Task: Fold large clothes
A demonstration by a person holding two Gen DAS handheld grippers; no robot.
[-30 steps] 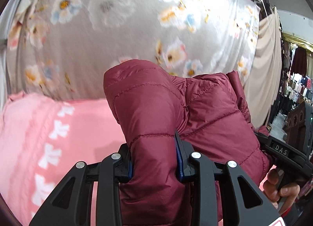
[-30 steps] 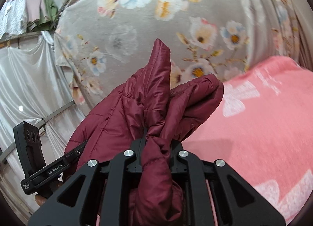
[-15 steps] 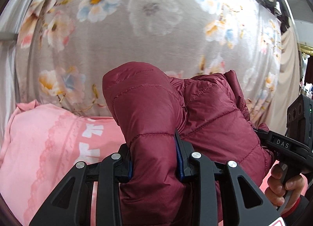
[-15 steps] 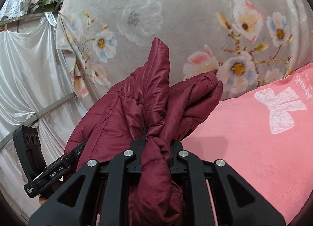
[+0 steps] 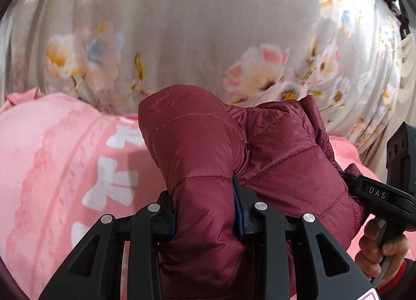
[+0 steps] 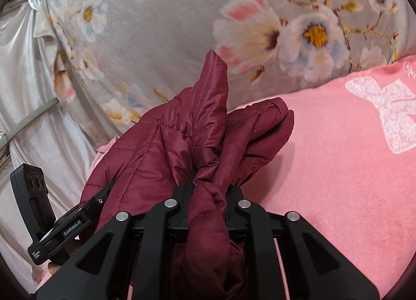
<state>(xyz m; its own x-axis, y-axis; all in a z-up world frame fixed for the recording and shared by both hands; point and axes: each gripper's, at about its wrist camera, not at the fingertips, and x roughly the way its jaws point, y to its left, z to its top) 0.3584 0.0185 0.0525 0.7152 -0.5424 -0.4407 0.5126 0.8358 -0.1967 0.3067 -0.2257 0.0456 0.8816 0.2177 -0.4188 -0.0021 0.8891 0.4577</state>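
Note:
A maroon quilted puffer jacket (image 5: 273,159) is held up between both grippers above a pink blanket (image 5: 52,170). My left gripper (image 5: 205,209) is shut on a thick padded fold of it. My right gripper (image 6: 210,190) is shut on a bunched, twisted part of the jacket (image 6: 182,149). The right gripper's body and the hand holding it show at the right of the left wrist view (image 5: 377,196). The left gripper's body shows at the lower left of the right wrist view (image 6: 52,227). The fingertips of both grippers are hidden in the fabric.
The pink blanket with white bow patterns (image 6: 351,157) covers the surface below. A grey floral blanket (image 5: 195,27) hangs close behind; it also shows in the right wrist view (image 6: 182,14). A white shiny curtain (image 6: 23,79) hangs at the left.
Both views have tilted downward and closer to the surface: more pink blanket shows and the floral cloth looks nearer. Both grips on the jacket are unchanged.

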